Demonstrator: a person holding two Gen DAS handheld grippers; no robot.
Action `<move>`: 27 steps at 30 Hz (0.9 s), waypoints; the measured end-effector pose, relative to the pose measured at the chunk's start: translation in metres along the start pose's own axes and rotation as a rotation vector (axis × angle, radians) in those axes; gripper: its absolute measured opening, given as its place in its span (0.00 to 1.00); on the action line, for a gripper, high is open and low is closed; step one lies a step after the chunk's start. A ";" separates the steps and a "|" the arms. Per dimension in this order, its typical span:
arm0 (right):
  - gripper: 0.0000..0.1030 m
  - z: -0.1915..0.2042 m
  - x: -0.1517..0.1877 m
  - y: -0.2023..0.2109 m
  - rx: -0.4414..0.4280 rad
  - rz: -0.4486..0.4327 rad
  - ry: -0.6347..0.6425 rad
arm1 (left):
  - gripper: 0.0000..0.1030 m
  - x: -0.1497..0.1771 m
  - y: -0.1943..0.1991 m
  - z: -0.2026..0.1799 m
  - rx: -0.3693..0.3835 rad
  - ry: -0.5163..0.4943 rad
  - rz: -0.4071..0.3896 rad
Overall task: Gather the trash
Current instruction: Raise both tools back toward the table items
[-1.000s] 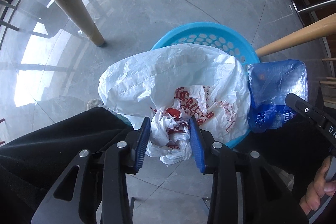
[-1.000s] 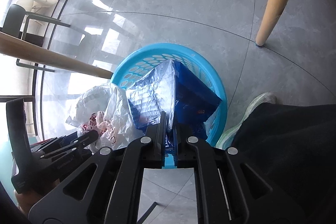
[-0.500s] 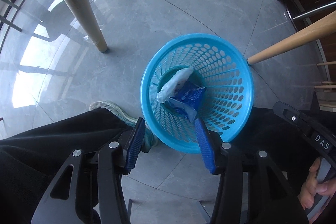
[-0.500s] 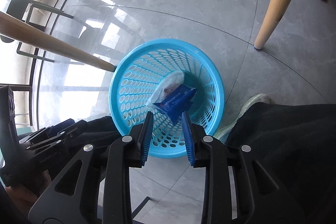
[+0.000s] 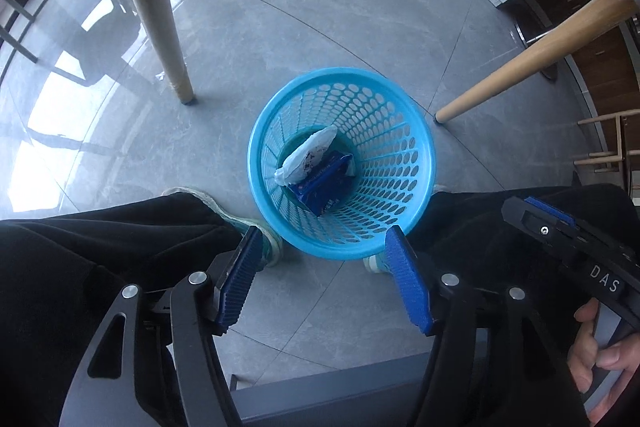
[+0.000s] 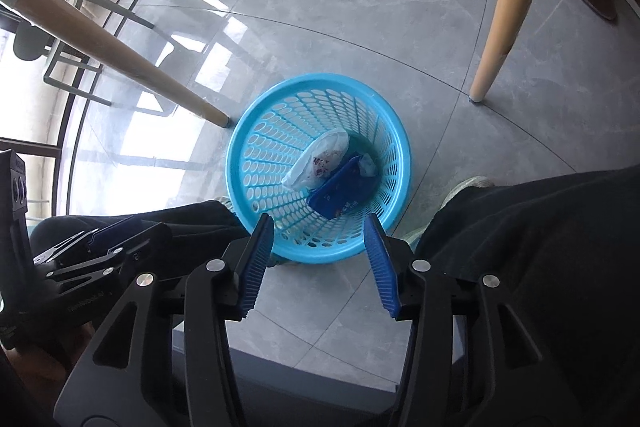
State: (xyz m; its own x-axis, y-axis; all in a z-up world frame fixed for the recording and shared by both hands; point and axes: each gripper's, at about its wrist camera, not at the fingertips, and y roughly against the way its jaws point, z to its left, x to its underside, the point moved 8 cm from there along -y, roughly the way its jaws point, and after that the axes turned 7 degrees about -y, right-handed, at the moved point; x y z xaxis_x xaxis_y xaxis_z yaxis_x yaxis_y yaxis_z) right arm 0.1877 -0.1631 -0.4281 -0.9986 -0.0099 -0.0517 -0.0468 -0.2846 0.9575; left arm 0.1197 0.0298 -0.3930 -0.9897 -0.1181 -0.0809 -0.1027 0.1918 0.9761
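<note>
A blue perforated plastic basket (image 5: 384, 151) (image 6: 276, 147) stands on the grey tiled floor. Inside it lie a crumpled white plastic bag with red print (image 5: 308, 155) (image 6: 320, 159) and a blue packet (image 5: 324, 183) (image 6: 342, 189). My left gripper (image 5: 324, 247) is open and empty, held above the basket's near rim. My right gripper (image 6: 320, 235) is open and empty too, also above the near rim. The right gripper also shows at the right edge of the left wrist view (image 5: 560, 239), and the left gripper shows at the left of the right wrist view (image 6: 96, 247).
Wooden table legs (image 5: 152, 7) (image 5: 532, 55) (image 6: 504, 3) (image 6: 120, 55) stand around the basket. The person's black trousers (image 5: 100, 247) (image 6: 540, 227) and shoes (image 5: 216, 203) (image 6: 464, 187) flank it. A dark table edge (image 5: 320, 391) runs along the bottom.
Both grippers let go: the white bag and the blue packet dropped into the basket. Both grippers opened wider and rose away from the basket.
</note>
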 end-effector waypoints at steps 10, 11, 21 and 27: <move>0.59 -0.004 0.034 0.059 -0.063 -0.047 0.031 | 0.71 0.018 0.054 -0.013 -0.026 -0.096 -0.133; 0.59 -0.005 0.036 0.064 -0.069 -0.054 0.031 | 0.71 0.020 0.059 -0.013 -0.035 -0.103 -0.141; 0.67 -0.012 0.061 0.122 -0.072 -0.150 0.090 | 0.77 0.034 0.110 -0.005 -0.089 -0.155 -0.270; 0.72 -0.016 0.077 0.165 -0.073 -0.213 0.132 | 0.79 0.042 0.152 0.018 -0.121 -0.108 -0.335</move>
State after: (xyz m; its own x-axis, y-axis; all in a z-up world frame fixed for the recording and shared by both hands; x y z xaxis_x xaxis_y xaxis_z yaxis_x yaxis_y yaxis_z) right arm 0.1036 -0.2263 -0.2784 -0.9544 -0.0655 -0.2913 -0.2493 -0.3621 0.8982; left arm 0.0605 0.0718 -0.2516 -0.9087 -0.0505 -0.4144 -0.4165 0.0424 0.9081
